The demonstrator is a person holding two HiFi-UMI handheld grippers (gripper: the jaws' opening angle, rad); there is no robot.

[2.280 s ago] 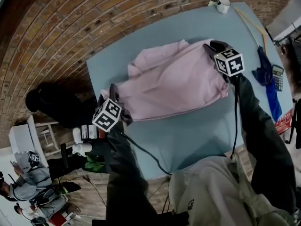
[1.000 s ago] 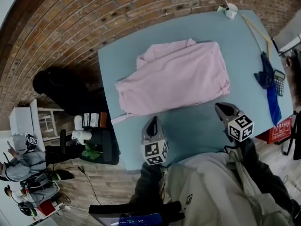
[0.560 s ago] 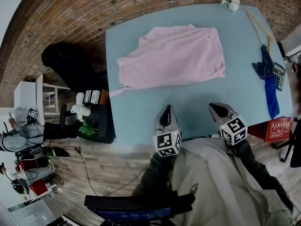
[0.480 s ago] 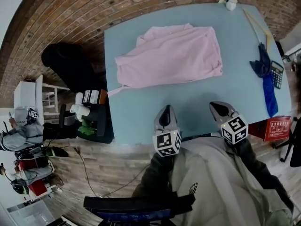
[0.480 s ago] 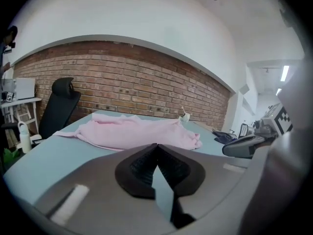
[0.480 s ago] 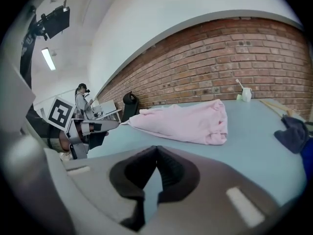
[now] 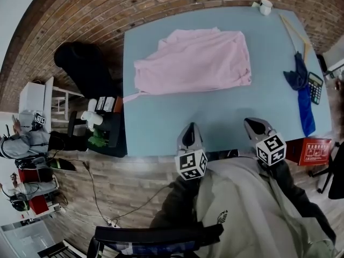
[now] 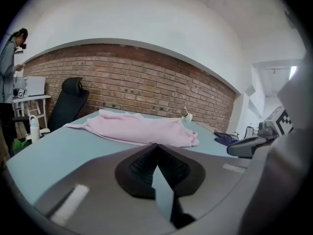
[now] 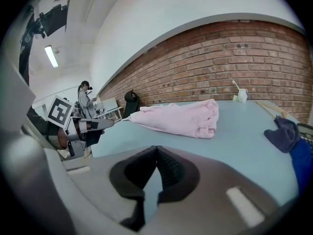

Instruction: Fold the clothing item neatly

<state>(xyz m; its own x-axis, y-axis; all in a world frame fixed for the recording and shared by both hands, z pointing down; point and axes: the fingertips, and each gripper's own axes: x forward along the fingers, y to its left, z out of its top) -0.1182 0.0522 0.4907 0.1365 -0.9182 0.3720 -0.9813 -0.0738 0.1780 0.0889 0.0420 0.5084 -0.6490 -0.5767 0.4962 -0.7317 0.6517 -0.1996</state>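
Note:
A pink garment lies folded into a rough rectangle on the far half of the light blue table; it also shows in the left gripper view as a pink garment and in the right gripper view as a pink garment. My left gripper hangs shut and empty over the table's near edge, well short of the cloth. My right gripper is beside it, shut and empty too. Each gripper's jaws meet with nothing between them: left gripper, right gripper.
A white cup stands at the far right corner. A wooden stick, a dark blue cloth and a calculator lie along the right edge. A black chair and a person are at the left.
Both grippers let go of the garment and drew back toward the near edge of the table. The garment stays folded where it was laid.

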